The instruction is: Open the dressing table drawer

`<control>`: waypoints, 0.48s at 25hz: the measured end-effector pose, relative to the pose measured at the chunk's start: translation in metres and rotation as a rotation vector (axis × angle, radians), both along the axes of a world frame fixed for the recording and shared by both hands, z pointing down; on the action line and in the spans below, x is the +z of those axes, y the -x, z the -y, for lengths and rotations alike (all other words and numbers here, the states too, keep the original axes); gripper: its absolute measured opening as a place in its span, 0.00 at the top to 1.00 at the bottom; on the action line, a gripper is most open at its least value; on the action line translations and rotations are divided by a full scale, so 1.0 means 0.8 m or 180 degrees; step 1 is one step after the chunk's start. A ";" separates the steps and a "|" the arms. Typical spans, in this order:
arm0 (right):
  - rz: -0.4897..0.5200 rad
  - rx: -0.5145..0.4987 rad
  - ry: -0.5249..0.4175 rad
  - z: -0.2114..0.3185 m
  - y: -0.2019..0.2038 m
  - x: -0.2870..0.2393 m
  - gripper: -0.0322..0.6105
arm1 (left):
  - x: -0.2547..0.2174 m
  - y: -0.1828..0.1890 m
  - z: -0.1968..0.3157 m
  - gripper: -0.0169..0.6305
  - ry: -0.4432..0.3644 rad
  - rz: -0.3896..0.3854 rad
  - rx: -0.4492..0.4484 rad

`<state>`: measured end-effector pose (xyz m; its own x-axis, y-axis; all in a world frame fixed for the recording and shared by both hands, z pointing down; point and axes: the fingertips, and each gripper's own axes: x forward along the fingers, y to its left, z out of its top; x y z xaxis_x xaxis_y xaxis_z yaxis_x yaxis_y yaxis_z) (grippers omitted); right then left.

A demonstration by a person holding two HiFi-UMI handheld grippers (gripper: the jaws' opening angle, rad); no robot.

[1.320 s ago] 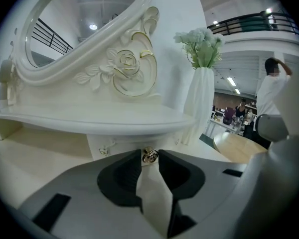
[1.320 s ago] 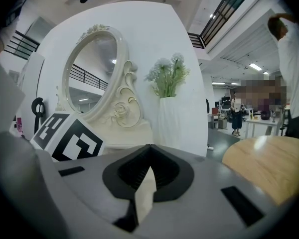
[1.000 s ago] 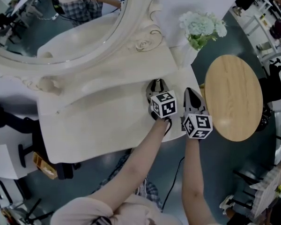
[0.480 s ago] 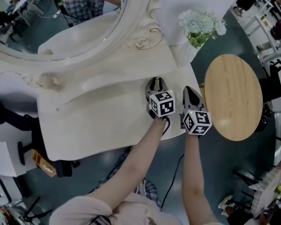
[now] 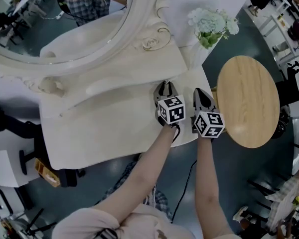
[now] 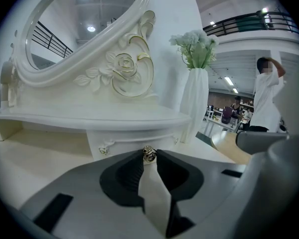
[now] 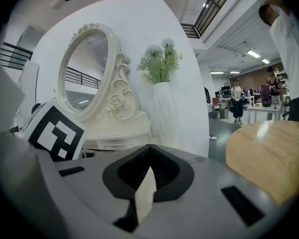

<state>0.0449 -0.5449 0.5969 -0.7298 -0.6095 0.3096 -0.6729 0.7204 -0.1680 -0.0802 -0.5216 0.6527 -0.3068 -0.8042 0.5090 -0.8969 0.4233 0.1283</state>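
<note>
The fingers (image 6: 132, 173) of the left gripper (image 6: 149, 159) pinch the small gold metal knob (image 6: 149, 153) of the cream wooden dressing table drawer (image 6: 124, 142), which sits closed under the far mirror shelf (image 6: 89, 119). A straight, level pull toward the near edge should keep the grip from slipping. The left forearm (image 5: 149, 161) reaches in with the gripper tilted slightly down. The right gripper (image 7: 148, 148), pressed together and empty, hovers just to the right.
</note>
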 end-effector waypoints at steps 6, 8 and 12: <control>0.0038 0.0015 0.0030 -0.005 -0.002 0.000 0.93 | -0.001 -0.007 -0.007 0.82 -0.0025 0.0011 0.0023; 0.0064 0.0030 0.0054 -0.007 -0.003 0.000 0.93 | -0.001 -0.012 -0.013 0.82 -0.0028 0.0058 0.0042; 0.0077 0.0019 0.0057 -0.011 -0.006 -0.001 0.93 | 0.000 -0.013 -0.015 0.82 -0.0019 0.0002 0.0009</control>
<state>0.0495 -0.5365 0.5958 -0.7336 -0.6084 0.3028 -0.6727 0.7131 -0.1973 -0.0694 -0.5098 0.6524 -0.3047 -0.8081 0.5041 -0.8982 0.4199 0.1302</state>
